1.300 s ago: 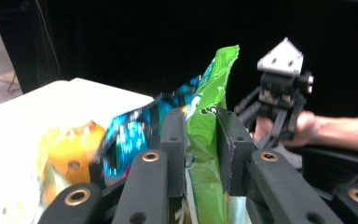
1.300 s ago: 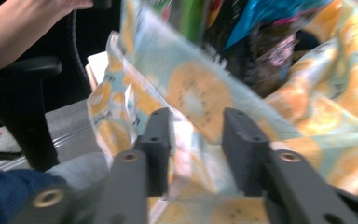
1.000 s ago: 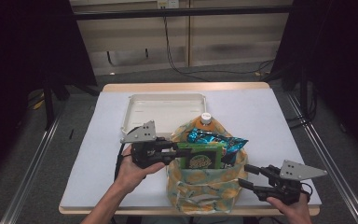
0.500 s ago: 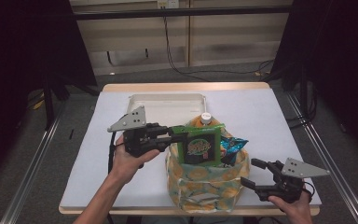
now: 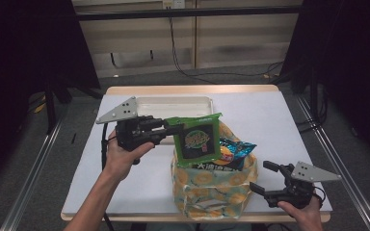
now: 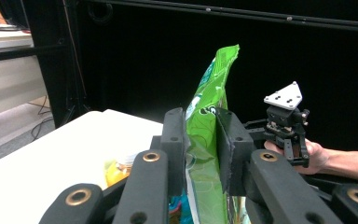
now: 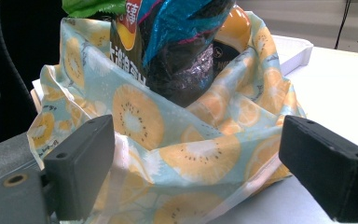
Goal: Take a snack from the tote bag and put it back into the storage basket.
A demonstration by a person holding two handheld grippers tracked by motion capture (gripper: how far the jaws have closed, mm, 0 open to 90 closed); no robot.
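Your table [image 5: 279, 125] has a white top with a wooden edge. On it you have a fruit-print bag [image 5: 212, 185] near the front and a white tray [image 5: 173, 102] at the back.

place: lab | cues: black curtains [image 5: 24, 57]; white table [image 5: 270, 125] (cables [image 5: 183, 62] behind)

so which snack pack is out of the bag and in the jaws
The green pack, clamped at its edge by the left gripper and lifted above the bag. The blue pack sits in the bag, untouched.
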